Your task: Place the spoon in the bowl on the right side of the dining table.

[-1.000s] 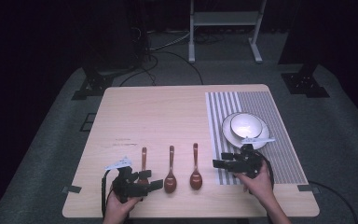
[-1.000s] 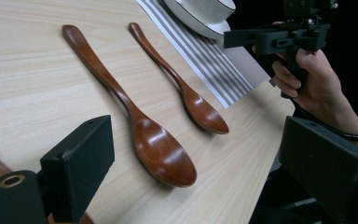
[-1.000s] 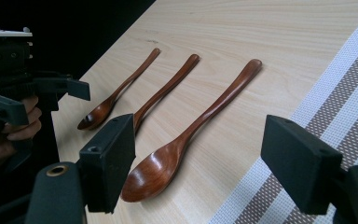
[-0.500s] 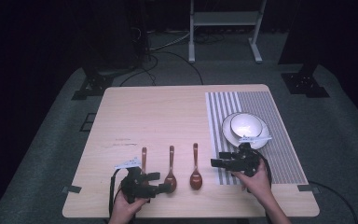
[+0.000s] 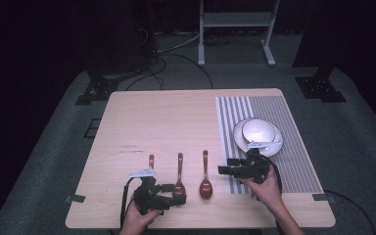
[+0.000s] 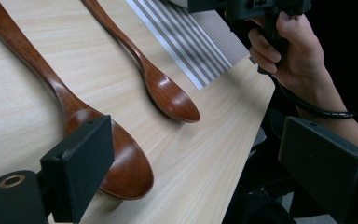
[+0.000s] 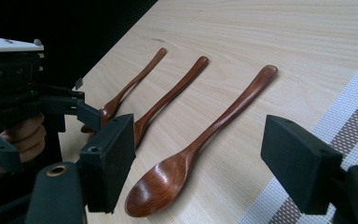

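Left hand-held gripper (image 5: 176, 195) shifted right — wooden table (image 5: 176, 122).

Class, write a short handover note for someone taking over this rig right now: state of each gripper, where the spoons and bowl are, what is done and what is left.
Left gripper: open, low at the table's near edge, its fingers by the bowl end of the middle spoon; nothing held.
Right gripper: open, pointing left toward the right spoon; nothing held.
Things: three wooden spoons lie side by side on the bare table, handles pointing away; the left spoon is partly hidden by the left gripper. A white bowl sits on a plate on the striped mat.
Done: no spoon lifted yet.
Left: probably grasp the spoons and move them toward the bowl.
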The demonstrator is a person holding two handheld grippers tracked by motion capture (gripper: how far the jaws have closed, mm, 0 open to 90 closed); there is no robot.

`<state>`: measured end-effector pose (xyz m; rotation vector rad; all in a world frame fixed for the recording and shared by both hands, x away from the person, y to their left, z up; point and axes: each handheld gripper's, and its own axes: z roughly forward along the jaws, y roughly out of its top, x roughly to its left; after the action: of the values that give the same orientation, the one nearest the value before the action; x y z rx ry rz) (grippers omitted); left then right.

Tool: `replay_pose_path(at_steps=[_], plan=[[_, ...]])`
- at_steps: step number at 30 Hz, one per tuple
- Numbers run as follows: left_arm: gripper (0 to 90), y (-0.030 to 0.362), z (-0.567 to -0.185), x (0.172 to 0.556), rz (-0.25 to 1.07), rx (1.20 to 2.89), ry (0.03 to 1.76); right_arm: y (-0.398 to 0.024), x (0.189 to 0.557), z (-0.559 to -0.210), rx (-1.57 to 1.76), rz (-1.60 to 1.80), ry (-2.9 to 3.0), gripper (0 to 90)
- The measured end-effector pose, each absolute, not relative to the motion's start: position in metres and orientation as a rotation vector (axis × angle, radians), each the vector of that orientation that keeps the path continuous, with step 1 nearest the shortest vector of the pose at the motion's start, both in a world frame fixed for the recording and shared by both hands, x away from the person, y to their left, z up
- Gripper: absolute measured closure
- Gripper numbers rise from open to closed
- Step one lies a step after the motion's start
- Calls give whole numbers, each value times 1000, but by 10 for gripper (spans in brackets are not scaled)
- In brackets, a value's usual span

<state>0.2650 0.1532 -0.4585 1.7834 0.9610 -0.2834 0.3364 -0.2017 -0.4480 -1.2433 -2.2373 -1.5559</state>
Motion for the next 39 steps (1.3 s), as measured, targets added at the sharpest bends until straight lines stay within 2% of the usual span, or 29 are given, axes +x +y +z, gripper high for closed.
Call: replay_pose_path(at_steps=[31,39], plan=[[96,133,-477,264,-414,1903,962,-187,340,-443,-1213,-1546,-2245,251],[100,134,-478,265,-404,1891,972,-170,344,-439,-1168,-1523,-2273,251]])
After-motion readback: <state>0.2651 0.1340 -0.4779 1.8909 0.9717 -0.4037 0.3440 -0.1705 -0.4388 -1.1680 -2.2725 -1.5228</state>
